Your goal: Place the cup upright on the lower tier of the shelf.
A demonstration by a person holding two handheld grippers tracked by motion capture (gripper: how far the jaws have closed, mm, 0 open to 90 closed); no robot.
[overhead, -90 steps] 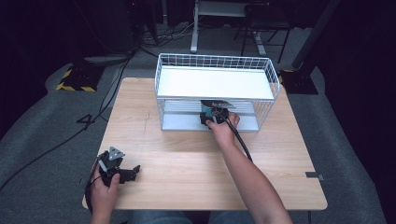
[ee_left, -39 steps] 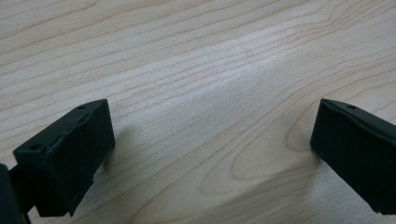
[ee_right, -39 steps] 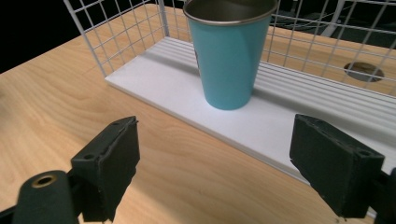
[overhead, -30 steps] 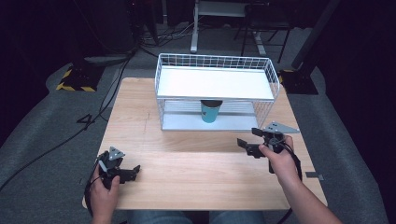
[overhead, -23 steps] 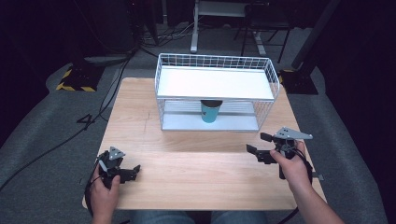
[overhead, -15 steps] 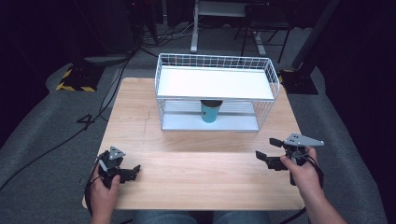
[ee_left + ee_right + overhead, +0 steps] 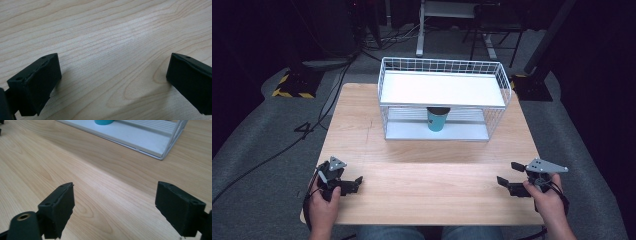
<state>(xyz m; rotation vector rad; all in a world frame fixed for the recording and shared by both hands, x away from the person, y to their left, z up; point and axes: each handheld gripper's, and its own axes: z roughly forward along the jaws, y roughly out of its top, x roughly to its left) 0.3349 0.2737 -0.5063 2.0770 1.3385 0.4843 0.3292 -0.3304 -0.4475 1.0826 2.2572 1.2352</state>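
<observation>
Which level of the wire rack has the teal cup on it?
The lower shelf holds the teal cup, standing upright near its middle; the white upper shelf of the wire rack is bare.

Teal cup (image 7: 103,122) top cut off

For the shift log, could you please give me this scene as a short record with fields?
Cup: teal cup upright on the lower shelf of the wire rack
Left gripper: left gripper open, low over the table, near its front left corner
Right gripper: right gripper open, near the front right, apart from the rack
Held: nothing in either gripper
</observation>
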